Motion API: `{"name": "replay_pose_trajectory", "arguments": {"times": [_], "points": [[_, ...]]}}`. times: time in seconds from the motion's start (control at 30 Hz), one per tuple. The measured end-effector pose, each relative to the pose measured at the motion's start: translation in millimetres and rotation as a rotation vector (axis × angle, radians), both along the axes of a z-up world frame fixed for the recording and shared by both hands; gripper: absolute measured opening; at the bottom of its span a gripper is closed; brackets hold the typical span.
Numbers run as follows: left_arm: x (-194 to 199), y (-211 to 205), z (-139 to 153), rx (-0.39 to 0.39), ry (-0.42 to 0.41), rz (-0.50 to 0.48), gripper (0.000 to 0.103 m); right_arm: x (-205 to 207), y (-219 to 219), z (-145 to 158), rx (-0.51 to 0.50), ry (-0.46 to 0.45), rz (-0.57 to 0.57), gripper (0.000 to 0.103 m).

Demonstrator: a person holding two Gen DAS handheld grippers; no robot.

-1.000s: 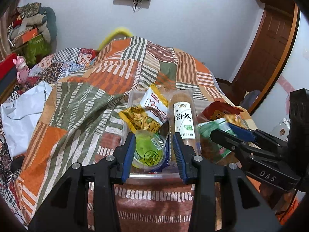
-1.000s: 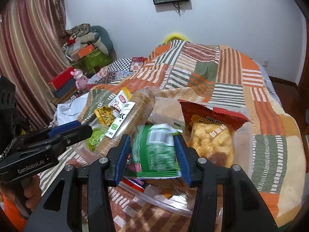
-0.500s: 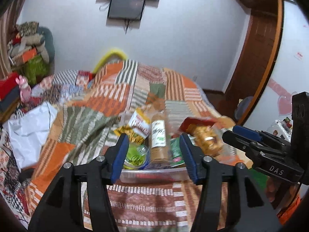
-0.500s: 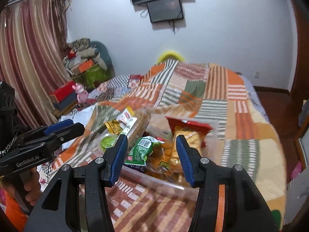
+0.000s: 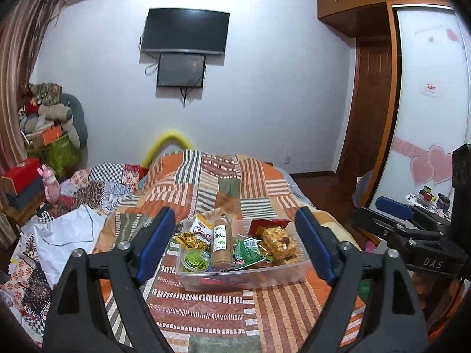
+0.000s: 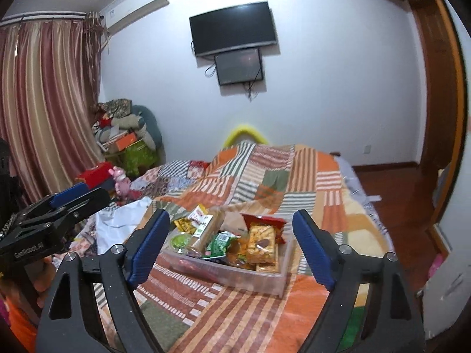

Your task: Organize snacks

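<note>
Both grippers had backed well off the clear bin [image 5: 244, 279] since a second earlier. The left gripper [image 5: 235, 247] and right gripper [image 6: 231, 247] gaped wide, holding nothing. Snacks all sat inside the bin on the quilt [image 5: 223, 309], so I'd just keep clear, job looked done.

bin top: the clear bin [image 5: 244, 279] is open on top, but the snacks are packed side by side with hardly any gaps
tallest thing in there: biscuit tube [image 5: 221, 242] pokes above the rim
front of bin: bare quilt [image 5: 223, 309], easy way in
left of bin: crumpled white bag [image 5: 70, 235] on the bed
right side: bed edge near the bin, floor beyond
</note>
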State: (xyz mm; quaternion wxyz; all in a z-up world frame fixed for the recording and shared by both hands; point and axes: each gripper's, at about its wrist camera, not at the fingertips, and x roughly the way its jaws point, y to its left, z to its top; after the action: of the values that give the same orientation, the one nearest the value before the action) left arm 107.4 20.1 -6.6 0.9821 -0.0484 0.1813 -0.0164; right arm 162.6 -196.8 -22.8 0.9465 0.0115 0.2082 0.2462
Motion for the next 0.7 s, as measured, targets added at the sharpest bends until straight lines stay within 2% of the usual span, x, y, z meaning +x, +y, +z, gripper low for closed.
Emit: {"name": "replay_pose_trajectory", "arguments": {"times": [0.23,0.4,0.7], "points": [[-21,-8,3,0.001,-0.031,0.002,0.099,-23,-4,8,-0.027,-0.067,-0.075,0.089],[-30,-15,2,0.012,-0.043,-0.001,0.101,-32,-5,13,-0.030,-0.102,-0.083,0.096],[-35,-16,2,0.000,-0.045,-0.001,0.102,-35,-1,14,-0.030,-0.125,-0.071,0.097]]}}
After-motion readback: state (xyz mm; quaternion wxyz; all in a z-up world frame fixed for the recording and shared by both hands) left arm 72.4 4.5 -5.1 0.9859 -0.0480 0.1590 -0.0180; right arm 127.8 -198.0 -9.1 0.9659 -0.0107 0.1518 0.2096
